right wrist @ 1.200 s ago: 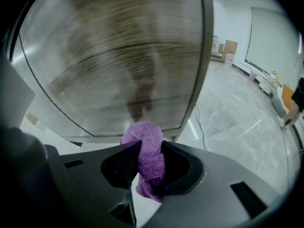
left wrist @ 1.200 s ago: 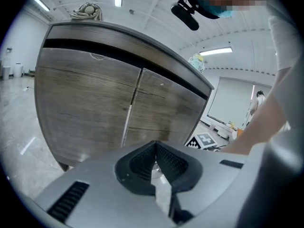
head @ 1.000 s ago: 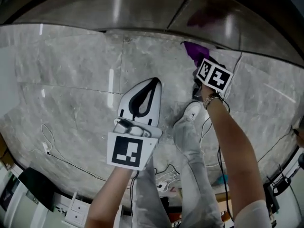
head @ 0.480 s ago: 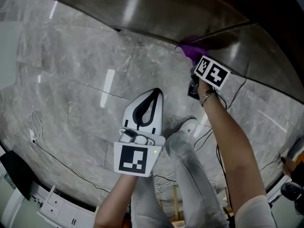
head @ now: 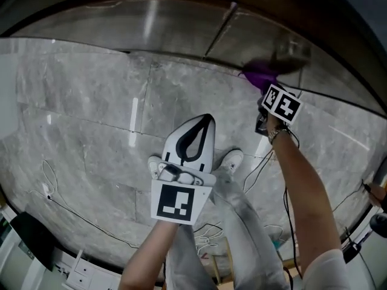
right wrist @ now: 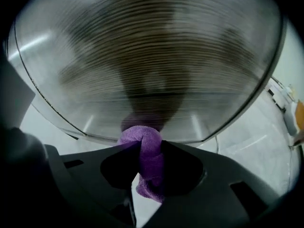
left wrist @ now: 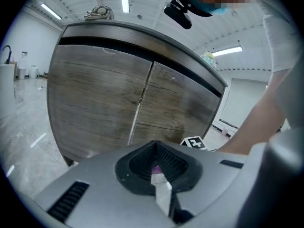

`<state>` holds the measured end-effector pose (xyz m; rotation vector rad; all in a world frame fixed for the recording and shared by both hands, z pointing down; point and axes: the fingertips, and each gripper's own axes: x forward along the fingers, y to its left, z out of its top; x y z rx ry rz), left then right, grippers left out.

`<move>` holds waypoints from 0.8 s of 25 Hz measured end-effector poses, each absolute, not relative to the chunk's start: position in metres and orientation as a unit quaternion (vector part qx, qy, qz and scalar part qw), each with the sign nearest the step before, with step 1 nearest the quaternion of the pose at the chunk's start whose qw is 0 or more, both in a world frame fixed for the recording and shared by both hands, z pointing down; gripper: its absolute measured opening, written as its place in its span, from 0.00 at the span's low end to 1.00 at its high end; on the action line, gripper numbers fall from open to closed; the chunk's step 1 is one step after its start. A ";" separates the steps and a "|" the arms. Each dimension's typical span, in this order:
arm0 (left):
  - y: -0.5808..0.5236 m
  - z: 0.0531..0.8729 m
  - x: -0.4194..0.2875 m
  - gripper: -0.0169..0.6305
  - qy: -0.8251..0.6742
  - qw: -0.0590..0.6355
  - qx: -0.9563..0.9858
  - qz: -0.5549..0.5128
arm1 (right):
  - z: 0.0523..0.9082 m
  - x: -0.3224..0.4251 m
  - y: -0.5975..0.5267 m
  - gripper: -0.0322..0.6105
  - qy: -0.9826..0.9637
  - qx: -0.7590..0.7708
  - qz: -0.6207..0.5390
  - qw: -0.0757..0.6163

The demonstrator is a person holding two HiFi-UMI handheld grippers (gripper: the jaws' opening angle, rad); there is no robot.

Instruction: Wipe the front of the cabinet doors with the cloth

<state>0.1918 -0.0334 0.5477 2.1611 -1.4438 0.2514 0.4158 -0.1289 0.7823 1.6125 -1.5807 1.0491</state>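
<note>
A purple cloth (head: 261, 74) is bunched between the jaws of my right gripper (head: 264, 87), which is shut on it. It presses against the lower part of the right cabinet door (head: 290, 41). In the right gripper view the cloth (right wrist: 147, 151) fills the gap of the right gripper (right wrist: 145, 144), and the wood-grain door (right wrist: 152, 56) is close and blurred. My white left gripper (head: 204, 119) hangs shut over the floor, well back from the doors. In the left gripper view the left gripper (left wrist: 154, 145) faces both doors and the seam (left wrist: 140, 99) between them.
The grey marble floor (head: 91, 113) runs up to the cabinet's base. Thin cables (head: 66, 198) trail across it at the lower left. The person's legs and white shoes (head: 233, 159) stand just behind my grippers. A coiled rope (left wrist: 99, 12) lies on the cabinet top.
My right gripper has carried the cloth a little to the right along the bottom of the right door. The left gripper stays shut in about the same place.
</note>
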 end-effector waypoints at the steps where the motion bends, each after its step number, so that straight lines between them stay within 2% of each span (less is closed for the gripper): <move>1: -0.034 0.548 0.199 0.04 -0.529 0.264 0.801 0.094 | 0.781 0.430 -0.127 0.23 -0.595 0.620 0.399 0.319; 12: -0.031 0.537 0.267 0.04 -0.472 0.264 0.832 0.126 | 0.738 0.556 -0.098 0.23 -0.533 0.685 0.400 0.295; 16: -0.030 0.509 0.268 0.04 -0.451 0.250 0.846 0.139 | 0.701 0.563 -0.079 0.23 -0.532 0.682 0.399 0.305; 20: -0.031 0.480 0.250 0.04 -0.445 0.237 0.849 0.159 | 0.664 0.530 -0.072 0.23 -0.586 0.631 0.369 0.349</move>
